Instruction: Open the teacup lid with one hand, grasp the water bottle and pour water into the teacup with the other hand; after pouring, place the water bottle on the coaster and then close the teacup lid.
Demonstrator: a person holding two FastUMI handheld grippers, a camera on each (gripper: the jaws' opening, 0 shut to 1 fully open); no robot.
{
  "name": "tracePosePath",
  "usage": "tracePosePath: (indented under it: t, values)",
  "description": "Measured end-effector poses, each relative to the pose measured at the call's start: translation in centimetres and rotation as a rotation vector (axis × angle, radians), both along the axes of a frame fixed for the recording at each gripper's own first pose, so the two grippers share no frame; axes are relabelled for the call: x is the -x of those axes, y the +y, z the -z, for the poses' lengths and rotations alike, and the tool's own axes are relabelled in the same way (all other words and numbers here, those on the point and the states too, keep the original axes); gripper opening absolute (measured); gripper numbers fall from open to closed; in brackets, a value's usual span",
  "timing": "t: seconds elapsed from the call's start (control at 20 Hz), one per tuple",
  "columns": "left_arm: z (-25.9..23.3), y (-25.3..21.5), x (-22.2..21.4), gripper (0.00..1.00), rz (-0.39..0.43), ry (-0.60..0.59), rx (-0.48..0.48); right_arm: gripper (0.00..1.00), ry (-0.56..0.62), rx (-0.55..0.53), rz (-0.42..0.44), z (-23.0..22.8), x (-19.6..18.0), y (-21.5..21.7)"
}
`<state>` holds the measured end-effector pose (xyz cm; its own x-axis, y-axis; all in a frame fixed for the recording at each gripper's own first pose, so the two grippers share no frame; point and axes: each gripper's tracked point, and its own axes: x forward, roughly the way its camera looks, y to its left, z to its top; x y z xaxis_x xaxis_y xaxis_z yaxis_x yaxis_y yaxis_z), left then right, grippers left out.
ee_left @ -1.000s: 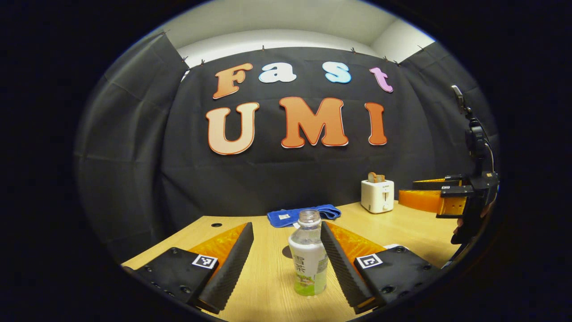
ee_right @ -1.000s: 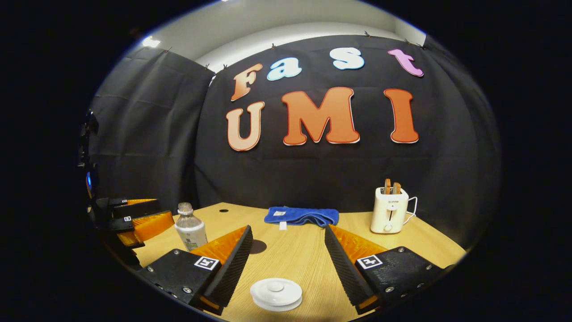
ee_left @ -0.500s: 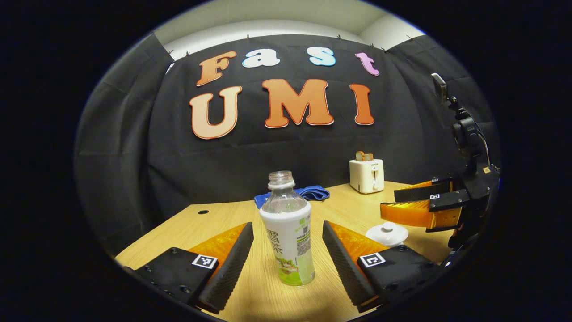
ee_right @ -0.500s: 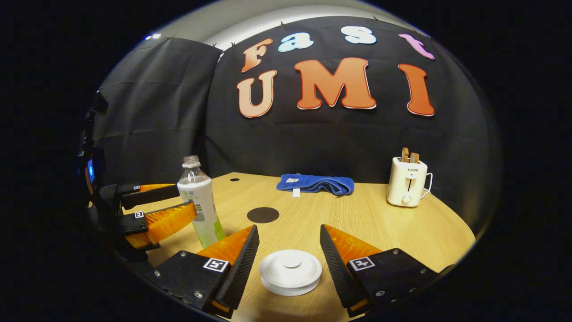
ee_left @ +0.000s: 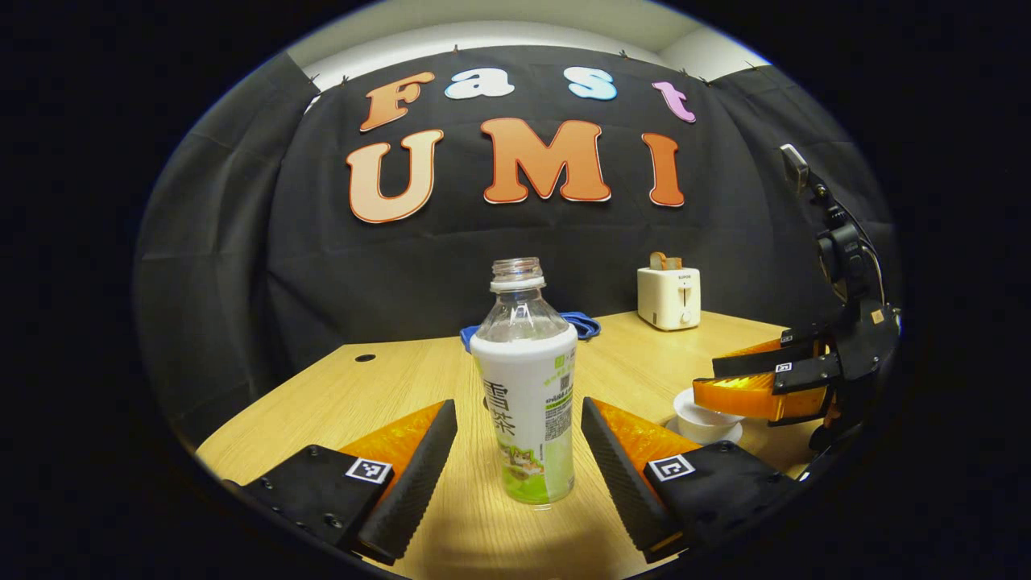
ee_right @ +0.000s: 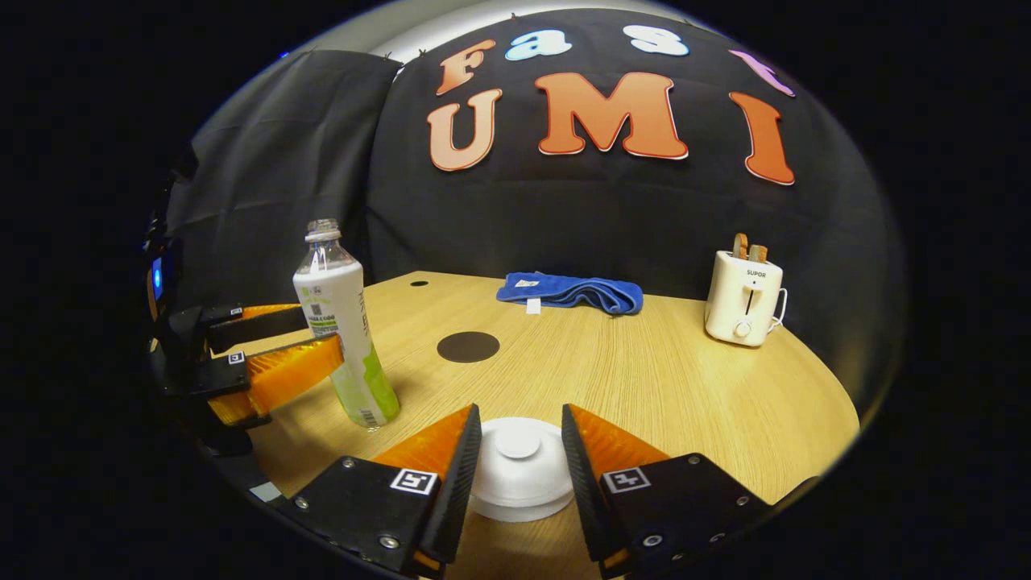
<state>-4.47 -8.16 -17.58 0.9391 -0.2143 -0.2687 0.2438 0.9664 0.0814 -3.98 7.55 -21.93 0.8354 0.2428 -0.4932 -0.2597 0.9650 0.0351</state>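
A clear uncapped water bottle [ee_left: 525,403] with a white and green label stands upright on the wooden table [ee_left: 362,395]. It sits between the fingers of my open left gripper [ee_left: 519,451], with a gap on each side. In the right gripper view the left gripper [ee_right: 274,354] straddles the bottle [ee_right: 342,338]. My right gripper [ee_right: 521,463] is low over the white teacup lid [ee_right: 519,475]; its jaws stand narrow on either side of the knob [ee_right: 517,443], with slim gaps showing. In the left gripper view the right gripper [ee_left: 757,383] hovers over the white teacup [ee_left: 702,419]. A dark round coaster [ee_right: 468,346] lies mid-table.
A folded blue cloth [ee_right: 572,292] lies at the back of the table. A white toaster [ee_right: 741,298] with toast in it stands at the back right, also seen as the toaster [ee_left: 668,298] in the left gripper view. A small hole [ee_right: 419,283] marks the far left of the tabletop.
Both grippers came down and forward. The bottle now stands deeper between the left fingers. The right jaws narrowed from wide apart to closely flanking the lid's knob.
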Motion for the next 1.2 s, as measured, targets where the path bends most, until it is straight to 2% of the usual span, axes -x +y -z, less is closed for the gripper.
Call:
tracePosePath:
  t: [0.1,0.15,0.25,0.3,0.45,0.5,0.8,1.1,1.2]
  values:
    - [0.1,-0.3,0.1,0.99,0.008,-0.007,-0.016,0.46,0.006,0.005,-0.010,0.1,-0.1,0.1]
    - [0.0,-0.4,0.1,1.00,0.012,-0.010,-0.020,0.47,0.005,0.008,-0.015,-0.1,-0.1,0.1]
    - [0.0,-0.6,0.0,1.00,0.017,-0.012,-0.019,0.37,0.004,0.000,-0.012,0.0,-0.2,0.0]
    - [0.2,-0.7,0.0,1.00,0.018,-0.009,-0.017,0.27,0.007,-0.002,-0.013,0.0,-0.1,0.1]
    - [0.9,-1.4,0.2,1.00,0.042,0.024,-0.002,0.24,0.006,-0.002,-0.012,-0.1,-0.1,0.1]
    - [1.2,-1.4,0.2,0.95,0.041,0.033,0.000,0.23,0.003,-0.001,-0.014,-0.2,-0.1,0.1]
    - [2.5,-1.5,-0.7,0.97,0.041,0.071,0.023,0.24,-0.037,-0.074,-0.020,-2.8,-0.1,0.1]
    - [3.2,-1.4,-1.6,0.72,0.051,0.092,0.020,0.23,-0.074,-0.115,0.047,-4.6,-0.8,-2.8]
    - [3.3,-1.3,-1.9,0.72,0.047,0.090,0.011,0.23,-0.071,-0.122,0.054,-4.6,-0.6,-3.3]
